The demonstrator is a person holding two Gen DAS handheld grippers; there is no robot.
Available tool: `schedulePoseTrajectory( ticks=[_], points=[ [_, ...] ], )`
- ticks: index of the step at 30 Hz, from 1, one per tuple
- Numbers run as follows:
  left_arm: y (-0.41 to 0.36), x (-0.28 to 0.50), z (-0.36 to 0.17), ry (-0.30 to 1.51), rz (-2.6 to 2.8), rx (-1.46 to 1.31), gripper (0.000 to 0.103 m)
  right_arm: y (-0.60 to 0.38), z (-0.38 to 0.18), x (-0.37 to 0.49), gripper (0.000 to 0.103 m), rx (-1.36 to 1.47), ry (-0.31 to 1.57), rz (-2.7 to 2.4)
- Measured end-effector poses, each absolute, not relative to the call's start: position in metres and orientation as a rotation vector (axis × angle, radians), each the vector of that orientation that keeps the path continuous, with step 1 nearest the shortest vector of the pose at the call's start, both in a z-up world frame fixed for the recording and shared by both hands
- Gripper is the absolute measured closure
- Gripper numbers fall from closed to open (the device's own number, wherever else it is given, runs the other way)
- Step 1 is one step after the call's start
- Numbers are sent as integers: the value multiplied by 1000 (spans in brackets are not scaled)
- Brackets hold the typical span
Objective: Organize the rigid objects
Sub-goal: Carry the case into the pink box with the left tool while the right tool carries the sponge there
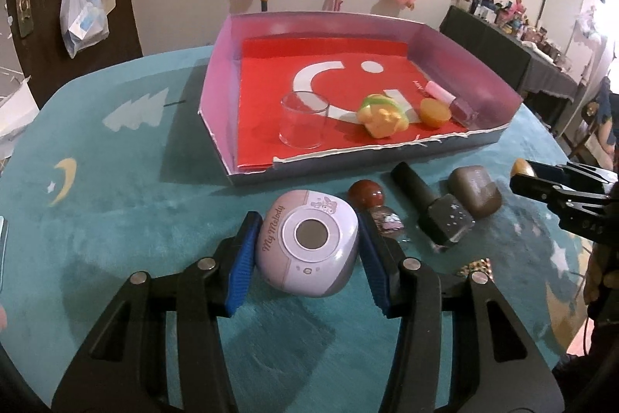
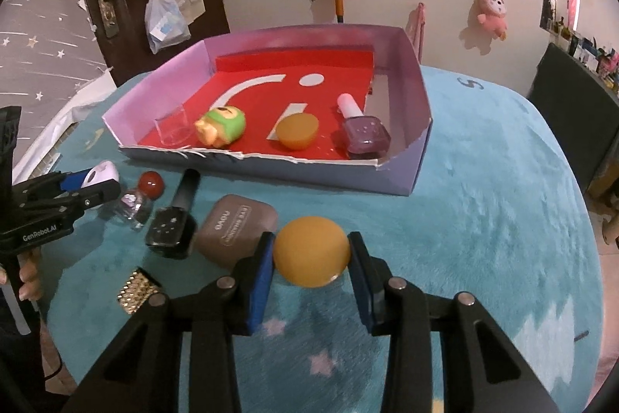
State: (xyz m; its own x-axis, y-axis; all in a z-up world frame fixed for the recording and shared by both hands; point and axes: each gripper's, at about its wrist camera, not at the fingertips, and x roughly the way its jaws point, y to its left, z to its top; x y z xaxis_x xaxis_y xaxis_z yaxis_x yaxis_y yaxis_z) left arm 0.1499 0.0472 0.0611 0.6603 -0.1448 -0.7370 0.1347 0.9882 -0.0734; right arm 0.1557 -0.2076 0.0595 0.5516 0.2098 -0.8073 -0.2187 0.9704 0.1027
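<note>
L wrist view: left hand-held gripper (image 1: 307,250) closed on pink-white My Melody case (image 1: 307,250), blue pads pressed to both its sides, case at or just above the teal worktop (image 1: 116,219). Just right of it: red-capped mini bottle (image 1: 377,206), black polish bottle (image 1: 433,208) lying down, brown case (image 1: 476,192). Far: open box (image 1: 220,72) w/ red liner, holding clear cup (image 1: 303,120), green-yellow toy (image 1: 383,117), orange cap (image 1: 435,113), pink polish bottle (image 1: 456,101).

R wrist view: right hand-held gripper (image 2: 311,260) clamped on orange ball (image 2: 311,252), near centre of worktop, brown case touching left finger. Gold studded piece (image 2: 139,291) near left.

Risks (judgement): ball is round and smooth, pads meet it on a small patch, so could squirt out on a fast swing to box. Case is rounded, could twist in grip. Both hands heading for the box at once could clash, or clip the torn near wall, or tip the light cup.
</note>
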Motion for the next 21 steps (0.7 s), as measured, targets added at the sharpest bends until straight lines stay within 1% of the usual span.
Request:
schedulePoseTrajectory(
  ticks=[21],
  points=[
    [25,133,84,786,-230,-2,55,-193,73,142,63,-30,930,308]
  ],
)
